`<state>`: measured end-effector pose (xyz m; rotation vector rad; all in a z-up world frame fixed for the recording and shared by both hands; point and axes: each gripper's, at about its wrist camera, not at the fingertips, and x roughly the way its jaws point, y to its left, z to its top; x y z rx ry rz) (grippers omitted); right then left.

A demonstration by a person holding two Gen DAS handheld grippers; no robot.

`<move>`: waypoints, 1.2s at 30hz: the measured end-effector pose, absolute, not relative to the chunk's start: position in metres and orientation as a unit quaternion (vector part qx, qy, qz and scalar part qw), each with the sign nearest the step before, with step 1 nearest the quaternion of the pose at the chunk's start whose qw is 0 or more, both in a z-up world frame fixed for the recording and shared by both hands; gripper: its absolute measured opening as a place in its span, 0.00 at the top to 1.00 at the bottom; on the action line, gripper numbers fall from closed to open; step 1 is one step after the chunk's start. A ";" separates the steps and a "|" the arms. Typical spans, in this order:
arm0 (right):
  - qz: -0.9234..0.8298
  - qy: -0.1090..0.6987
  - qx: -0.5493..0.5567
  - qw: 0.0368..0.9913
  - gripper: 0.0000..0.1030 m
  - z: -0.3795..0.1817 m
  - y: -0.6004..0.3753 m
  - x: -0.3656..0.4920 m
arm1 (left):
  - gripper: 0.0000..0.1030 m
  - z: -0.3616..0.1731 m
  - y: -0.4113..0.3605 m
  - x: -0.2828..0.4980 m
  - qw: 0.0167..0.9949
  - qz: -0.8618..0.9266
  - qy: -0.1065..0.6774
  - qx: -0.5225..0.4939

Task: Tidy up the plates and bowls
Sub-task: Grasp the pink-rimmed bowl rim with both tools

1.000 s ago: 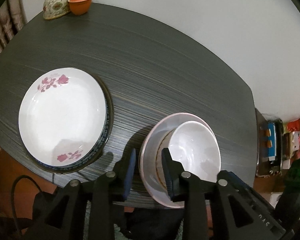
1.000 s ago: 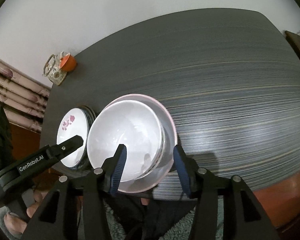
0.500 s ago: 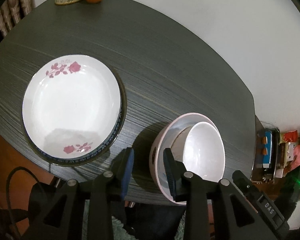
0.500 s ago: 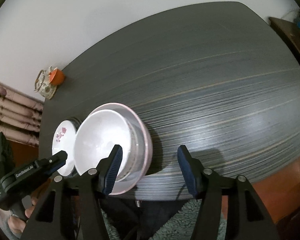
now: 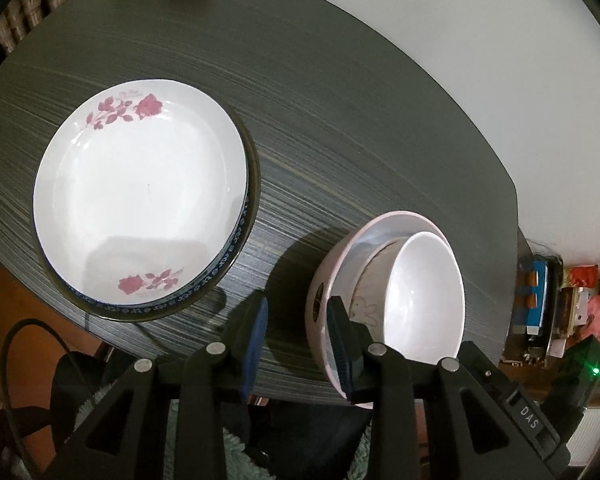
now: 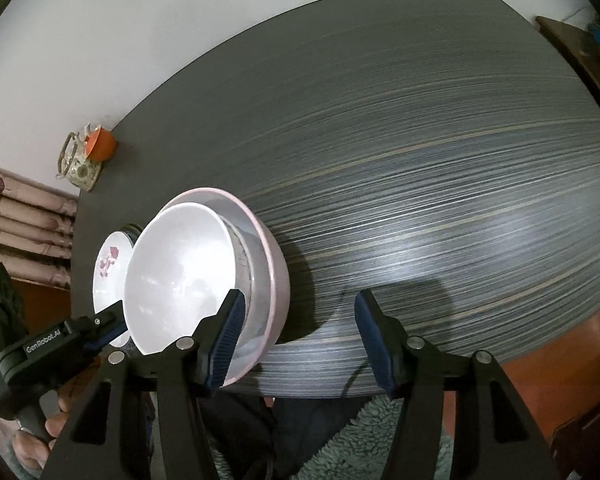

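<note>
A white plate with pink roses (image 5: 140, 208) tops a stack of plates at the table's near left; it also shows small beside the bowls as the rose plate (image 6: 110, 268). To its right a white bowl (image 5: 424, 296) sits nested in a pink bowl (image 5: 320, 292). My left gripper (image 5: 298, 336) is open, its right finger overlapping the pink bowl's near-left wall. My right gripper (image 6: 300, 338) stands wide open with only table between its fingers. The white bowl (image 6: 180, 276) and pink bowl (image 6: 272, 272) lie just left of that gap.
The dark striped table (image 6: 420, 160) stretches bare to the right and back. A patterned teapot (image 6: 80, 164) and orange cup (image 6: 100, 146) stand at the far left corner. A cluttered shelf (image 5: 540, 300) lies beyond the table's right edge. A hand (image 6: 56, 424) holds the left gripper.
My right gripper has shifted right, so the bowls that sat between its fingers are now left of them. The left gripper's view has drawn closer to the plates and bowls.
</note>
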<state>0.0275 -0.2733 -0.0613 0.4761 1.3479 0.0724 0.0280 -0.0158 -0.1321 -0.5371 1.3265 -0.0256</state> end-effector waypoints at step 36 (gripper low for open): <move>0.031 0.650 0.193 0.735 0.75 -0.094 -0.249 0.052 | 0.91 -0.167 -0.047 0.051 0.739 -0.040 0.631 -0.232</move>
